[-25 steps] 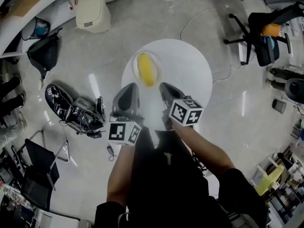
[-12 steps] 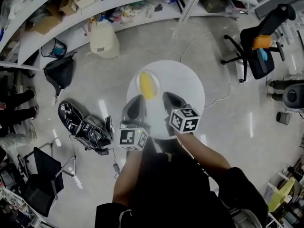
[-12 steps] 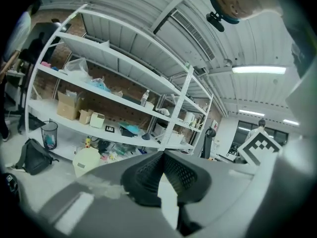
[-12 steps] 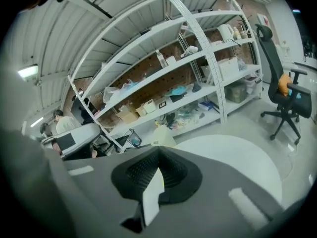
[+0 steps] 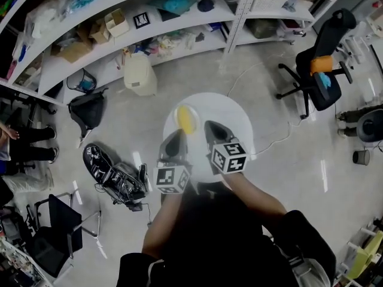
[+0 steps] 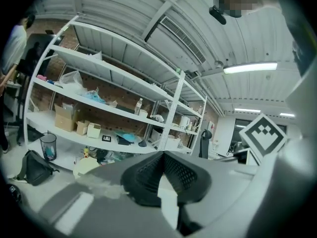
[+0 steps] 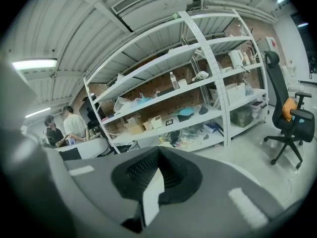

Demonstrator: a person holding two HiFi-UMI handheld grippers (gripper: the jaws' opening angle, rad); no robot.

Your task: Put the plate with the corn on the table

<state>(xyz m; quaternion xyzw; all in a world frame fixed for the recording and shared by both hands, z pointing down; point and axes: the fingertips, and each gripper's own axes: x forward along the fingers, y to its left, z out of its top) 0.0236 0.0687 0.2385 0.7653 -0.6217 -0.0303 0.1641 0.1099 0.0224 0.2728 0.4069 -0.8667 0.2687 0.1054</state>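
Note:
A clear plate with a yellow corn cob (image 5: 186,119) lies at the left rim of a small round white table (image 5: 230,121), seen from high above in the head view. My left gripper (image 5: 179,137) hangs just on my side of the plate, apart from it. Over the table's near part, my right gripper (image 5: 210,128) is to the right of the plate. Both are shut and hold nothing. In the left gripper view the jaws (image 6: 162,156) meet with nothing between them, and in the right gripper view the jaws (image 7: 158,153) are pressed together too; both views face the shelves.
Long white shelves (image 5: 119,17) full of boxes run along the back. A beige bin (image 5: 140,73), a black bag (image 5: 88,109) and a black device (image 5: 114,169) lie on the floor to the left. An office chair (image 5: 320,58) stands at the right. A cable (image 5: 272,133) trails by the table.
Both grippers have risen away from the table, with the view climbing too: the table looks smaller and the shelves have come into sight. The plate with the corn has stayed on the table.

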